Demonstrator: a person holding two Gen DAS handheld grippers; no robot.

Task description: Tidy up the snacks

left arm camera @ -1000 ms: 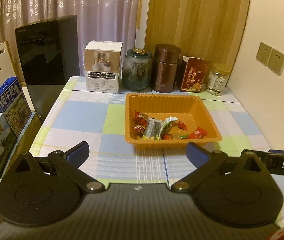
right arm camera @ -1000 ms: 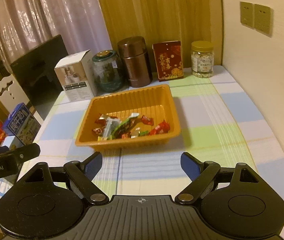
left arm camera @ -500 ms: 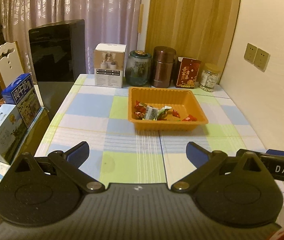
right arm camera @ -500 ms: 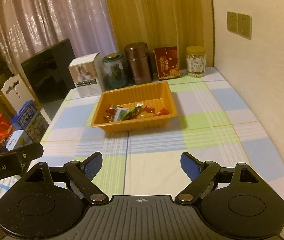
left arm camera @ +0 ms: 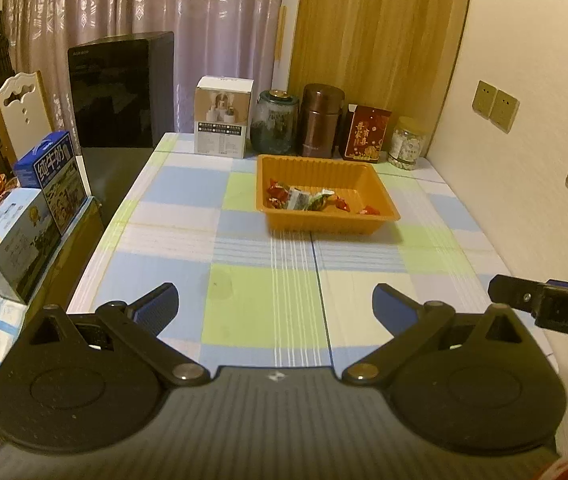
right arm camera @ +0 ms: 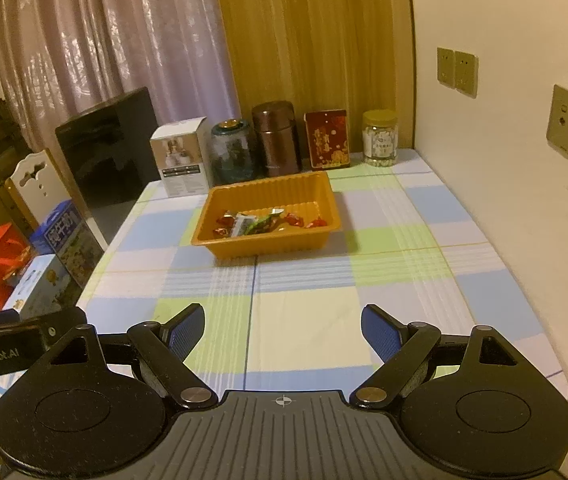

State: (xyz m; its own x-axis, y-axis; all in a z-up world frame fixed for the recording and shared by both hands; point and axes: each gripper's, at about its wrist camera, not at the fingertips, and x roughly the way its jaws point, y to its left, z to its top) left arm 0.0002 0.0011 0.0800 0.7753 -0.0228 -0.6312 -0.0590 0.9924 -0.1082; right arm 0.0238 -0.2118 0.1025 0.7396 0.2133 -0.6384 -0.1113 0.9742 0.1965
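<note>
Snacks (left arm camera: 312, 200) lie in the orange tray (left arm camera: 379, 190) on the far half of the checked table (left arm camera: 244, 280). Behind the tray stand a white box (left arm camera: 223, 122), two jars and a red box (left arm camera: 365, 133). Left gripper (left arm camera: 274, 306) and right gripper (right arm camera: 283, 334) hover near the table's front edge, fingers wide, holding nothing.

Orange tray (left arm camera: 379, 194) sits flat, holding wrapped snacks (left arm camera: 307, 199), mostly red, perhaps candies.
</note>
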